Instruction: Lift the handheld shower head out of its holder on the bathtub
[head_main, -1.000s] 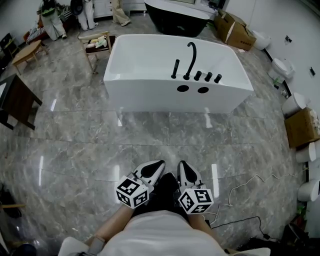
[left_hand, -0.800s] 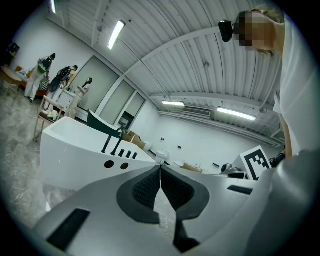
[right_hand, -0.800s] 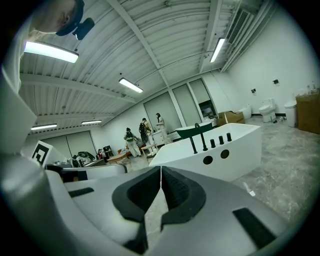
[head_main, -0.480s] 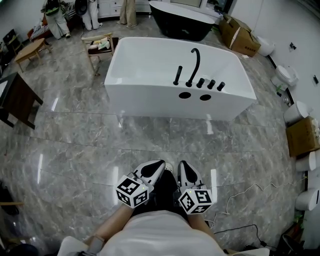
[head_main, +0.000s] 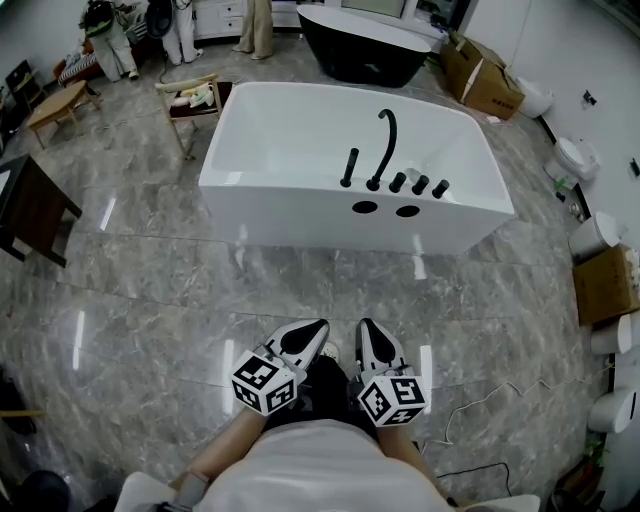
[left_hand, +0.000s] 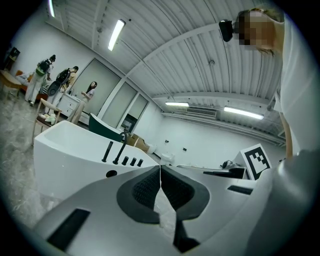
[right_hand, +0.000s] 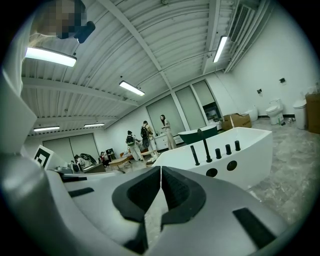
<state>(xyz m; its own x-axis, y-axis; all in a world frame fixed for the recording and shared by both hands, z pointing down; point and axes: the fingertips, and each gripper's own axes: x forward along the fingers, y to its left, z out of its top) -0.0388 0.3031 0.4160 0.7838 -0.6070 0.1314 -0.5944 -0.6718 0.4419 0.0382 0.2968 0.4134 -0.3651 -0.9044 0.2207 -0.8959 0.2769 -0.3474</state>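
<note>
At the far left a dark table stands on the grey marble floor, and further back a wooden chair stands just beside the left end of the white bathtub. Low in the head view, close to the person's body, the left gripper points toward the tub; its 2 jaws are pressed together and nothing is between them. On the near rim of the bathtub the handheld shower head stands upright in its holder, a thin black stick. Just to its right rises the curved black spout, and then come 3 short black knobs in a row. Under them the tub wall has 2 round dark holes. The right gripper is just beside the left one; its jaws are also closed and empty. Both grippers are well apart from the bathtub. At the far right there are cardboard boxes and white toilets.
</note>
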